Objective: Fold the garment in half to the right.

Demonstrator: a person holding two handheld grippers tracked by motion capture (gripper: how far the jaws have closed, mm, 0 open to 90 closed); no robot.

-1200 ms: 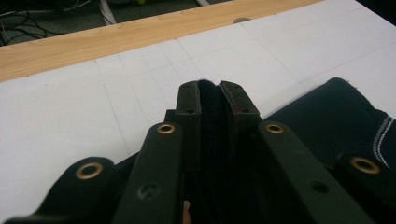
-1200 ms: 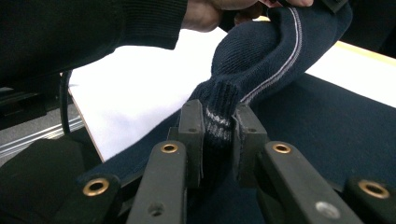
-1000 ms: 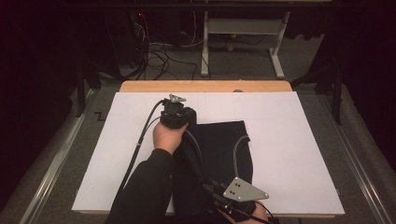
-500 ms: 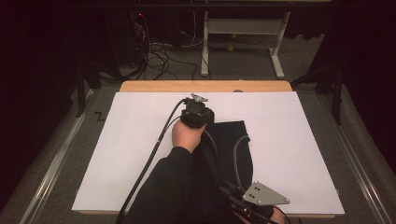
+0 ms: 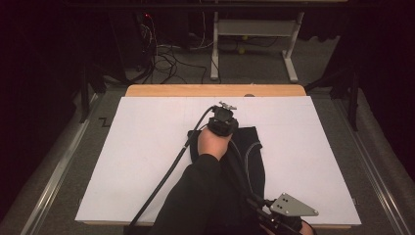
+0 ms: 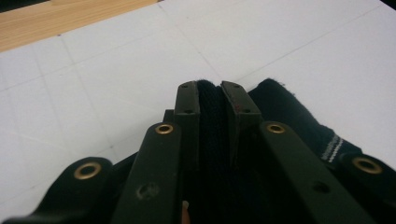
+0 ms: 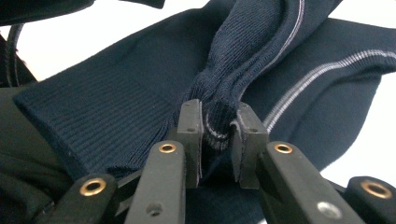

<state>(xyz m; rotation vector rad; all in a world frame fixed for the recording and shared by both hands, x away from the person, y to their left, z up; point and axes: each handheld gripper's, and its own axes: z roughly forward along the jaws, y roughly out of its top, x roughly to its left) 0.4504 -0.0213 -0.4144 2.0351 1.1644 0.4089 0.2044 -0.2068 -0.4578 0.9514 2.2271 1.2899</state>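
Observation:
A dark navy knitted garment (image 5: 250, 155) with thin pale stripes lies on the white sheet (image 5: 142, 161) right of centre. My left gripper (image 5: 223, 118) sits at the garment's far edge, its cable trailing back to the left. In the left gripper view its jaws are shut on a thick fold of the dark fabric (image 6: 211, 121). My right gripper (image 5: 281, 215), topped by a grey plate, is at the near edge of the table. In the right gripper view it is shut on a bunched, pale-edged hem of the garment (image 7: 218, 122).
A wooden table edge (image 5: 215, 90) runs along the far side of the sheet. Metal rails (image 5: 58, 171) flank the table left and right. Cables and a white table frame (image 5: 254, 29) stand on the floor beyond. Bare white sheet lies to the left and right of the garment.
Both grippers have slid to the right, carrying the garment with them. The left gripper went from left of centre to the middle; the right one moved right along the near edge.

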